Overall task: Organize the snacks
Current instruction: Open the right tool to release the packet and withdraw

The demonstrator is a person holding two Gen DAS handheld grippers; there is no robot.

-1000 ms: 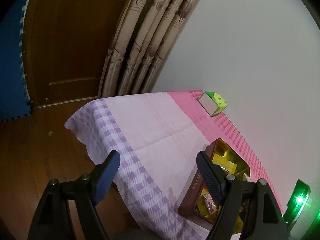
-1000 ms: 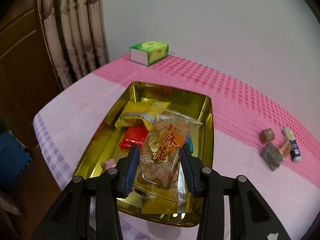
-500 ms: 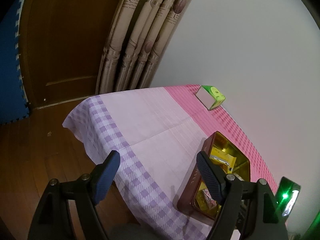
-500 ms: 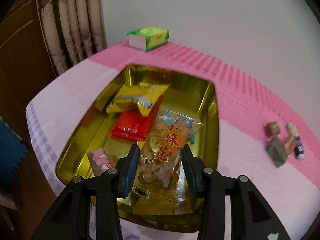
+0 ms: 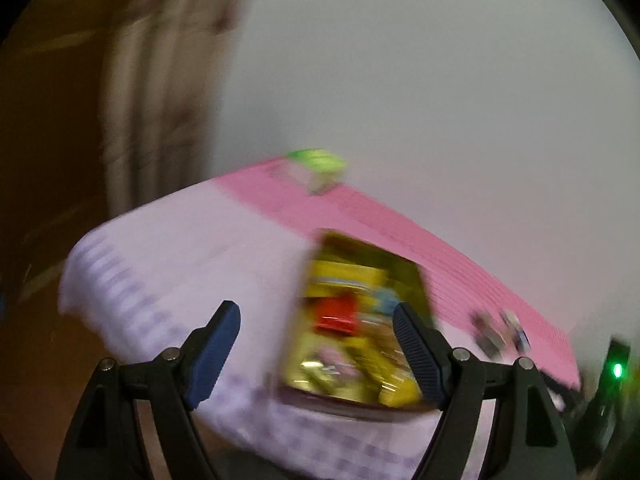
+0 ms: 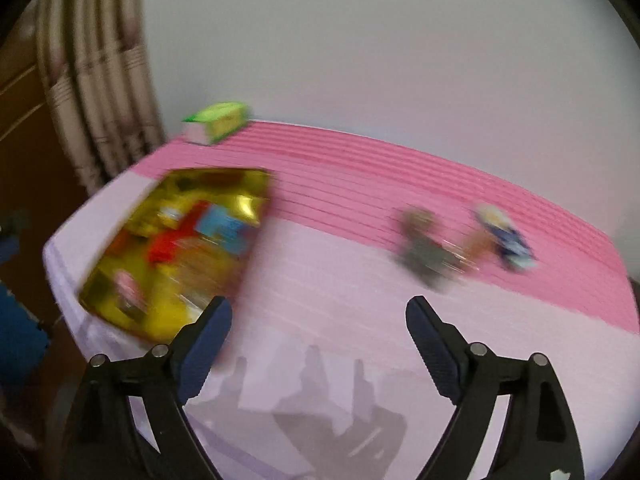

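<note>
Jaws wide apart on both grippers, empty, one gold tray (image 6: pixel 256 184) of snacks, one green box (image 6: pixel 218 120).

On the table (image 6: pixel 340 304) we find a tray (image 6: pixel 244 182) toward the nine o'clock side in the right wrist view, with several snack packets (image 6: pixel 188 236) lying inside it. A box (image 6: pixel 218 120) sits behind the tray, near the far edge by the wall (image 6: pixel 380 40). A small cluster of loose snacks (image 6: pixel 460 240) lies well apart from the tray, toward two o'clock. A curtain (image 6: pixel 100 72) hangs behind the table's far corner, at ten o'clock. In the left wrist view we place the tray (image 5: pixel 416 280) at the table's near edge.
</note>
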